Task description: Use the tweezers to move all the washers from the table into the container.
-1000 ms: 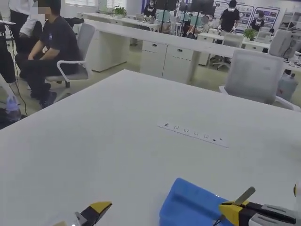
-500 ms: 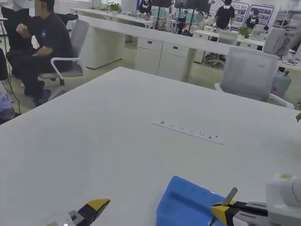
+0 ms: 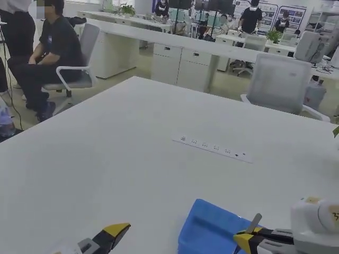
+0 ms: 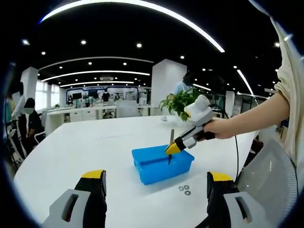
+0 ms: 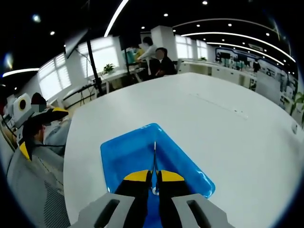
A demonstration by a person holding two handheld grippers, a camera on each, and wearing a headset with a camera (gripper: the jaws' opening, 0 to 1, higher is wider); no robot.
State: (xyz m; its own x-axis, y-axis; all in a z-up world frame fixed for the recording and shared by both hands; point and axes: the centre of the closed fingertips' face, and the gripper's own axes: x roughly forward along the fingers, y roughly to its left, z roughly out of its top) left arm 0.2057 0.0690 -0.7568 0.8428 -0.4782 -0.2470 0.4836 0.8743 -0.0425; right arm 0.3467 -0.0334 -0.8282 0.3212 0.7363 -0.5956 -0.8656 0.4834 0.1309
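A blue container stands on the white table. Three small washers lie on the table just in front of it. My right gripper is shut on metal tweezers, held above the blue container. In the left gripper view the tweezers point down into the container, and whether they hold a washer is too small to tell. My left gripper is open and holds nothing, some way back from the container. Its yellow fingertip shows left of the container.
A strip of sockets is set into the table beyond the container. Office chairs stand at the table's far edge, and a person sits at the far left. A potted plant stands behind the right gripper.
The right gripper with the tweezers has shifted a little to the left over the container. The head camera has moved slightly. The left gripper stays about where it was.
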